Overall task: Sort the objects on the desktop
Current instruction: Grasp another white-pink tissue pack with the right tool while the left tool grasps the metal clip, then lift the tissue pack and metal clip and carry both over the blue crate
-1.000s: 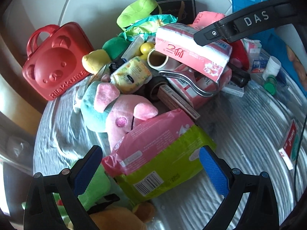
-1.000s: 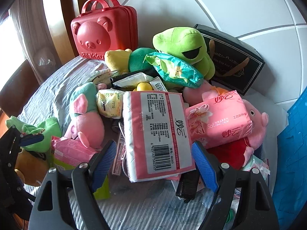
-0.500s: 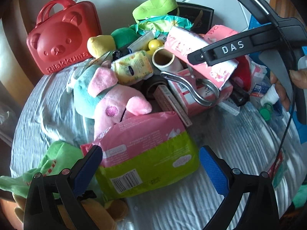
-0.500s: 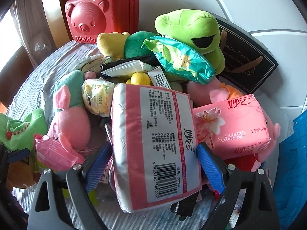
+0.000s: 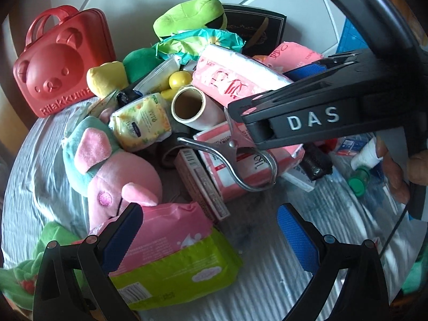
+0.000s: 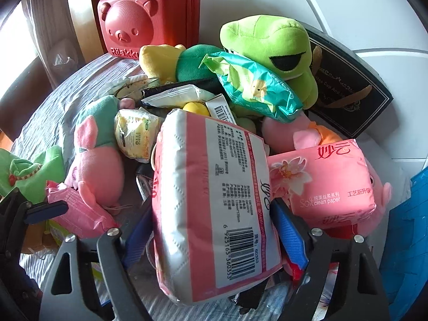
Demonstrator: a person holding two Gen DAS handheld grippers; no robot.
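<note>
Tissue pack (image 6: pixel 211 208) (pink and white, barcode up) lies on top of the heap on the desk (image 5: pixel 281 281), clamped between the fingers of the right tool (image 6: pixel 211 230). Left tool (image 5: pixel 211 230) hangs with fingers wide apart over a pink-and-green packet (image 5: pixel 174 256), beside a pink pig plush (image 5: pixel 115 168).

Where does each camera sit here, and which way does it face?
Left wrist: on the left gripper, facing the pile over a pink-green pack; own open fingers, the right gripper and a hand show.
Right wrist: on the right gripper, facing the wall; its fingers clamp a pink tissue pack.
Both show the red bear case, green frog plush and that tissue pack.
</note>
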